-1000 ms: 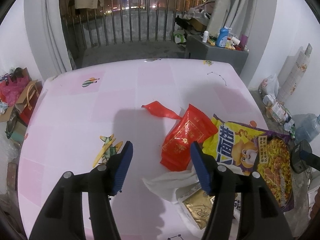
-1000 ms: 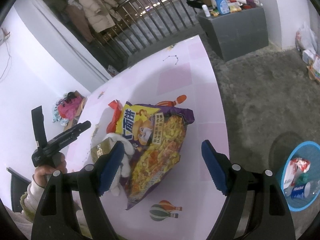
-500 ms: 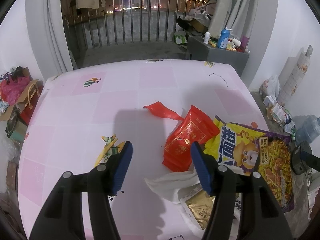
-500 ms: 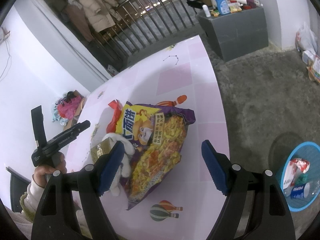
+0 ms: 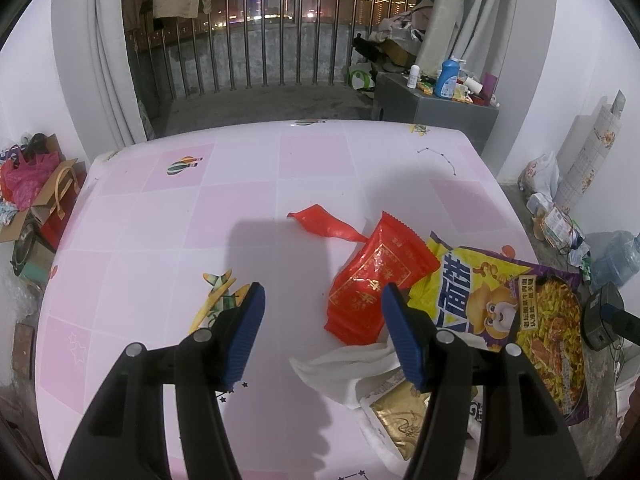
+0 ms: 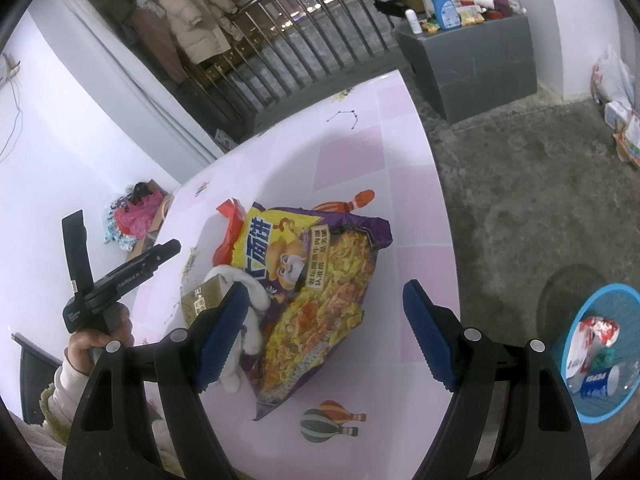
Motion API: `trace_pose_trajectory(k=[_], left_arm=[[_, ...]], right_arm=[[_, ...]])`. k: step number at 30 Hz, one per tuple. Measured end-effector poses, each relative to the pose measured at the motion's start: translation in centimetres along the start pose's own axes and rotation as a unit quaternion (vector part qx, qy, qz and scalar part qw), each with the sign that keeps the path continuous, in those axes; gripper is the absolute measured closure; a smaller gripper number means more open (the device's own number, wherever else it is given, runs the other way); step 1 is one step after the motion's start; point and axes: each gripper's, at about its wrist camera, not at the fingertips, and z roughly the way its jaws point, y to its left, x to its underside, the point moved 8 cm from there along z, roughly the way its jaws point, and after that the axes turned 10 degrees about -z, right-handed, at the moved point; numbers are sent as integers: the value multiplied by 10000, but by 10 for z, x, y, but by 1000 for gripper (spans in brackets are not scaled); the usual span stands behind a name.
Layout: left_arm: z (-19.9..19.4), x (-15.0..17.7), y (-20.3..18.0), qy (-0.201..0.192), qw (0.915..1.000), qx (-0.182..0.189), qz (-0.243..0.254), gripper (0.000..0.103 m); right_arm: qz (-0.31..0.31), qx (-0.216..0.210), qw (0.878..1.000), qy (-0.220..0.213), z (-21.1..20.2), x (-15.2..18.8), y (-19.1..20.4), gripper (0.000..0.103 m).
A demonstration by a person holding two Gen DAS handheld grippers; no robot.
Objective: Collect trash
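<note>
Trash wrappers lie heaped at the near right part of the pink checked tablecloth-covered table (image 5: 248,208), and both tools hang above them with nothing held: the left gripper (image 5: 322,334) has its blue ribbed pads spread wide, and the right gripper (image 6: 326,334) is spread just as wide. Between the left pads sits the red foil snack packet (image 5: 374,280), touching the large yellow-and-purple noodle bag (image 6: 316,280) on one side and the crumpled white tissue (image 5: 348,368) at its near end; a torn red plastic strip (image 5: 324,222) lies just beyond. The right tool frames the noodle bag, so that looks like its likely first pick. A good grasp would probably pinch one flat edge of a wrapper, not the middle, so the pads close on film and not on the cloth. A gold foil sachet (image 5: 400,420) is partly buried under tissue and gripper arm. On the floor well apart stands the round blue waste basket (image 6: 610,292), cut off by the frame edge.
</note>
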Motion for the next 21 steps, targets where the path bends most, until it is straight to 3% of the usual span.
trace_pose_trajectory(k=[21], left_arm=[[-2,-2,-2,-37,10000,3,-4,44]], right_arm=[[-6,-1,10000,1,-1,0,0,27]])
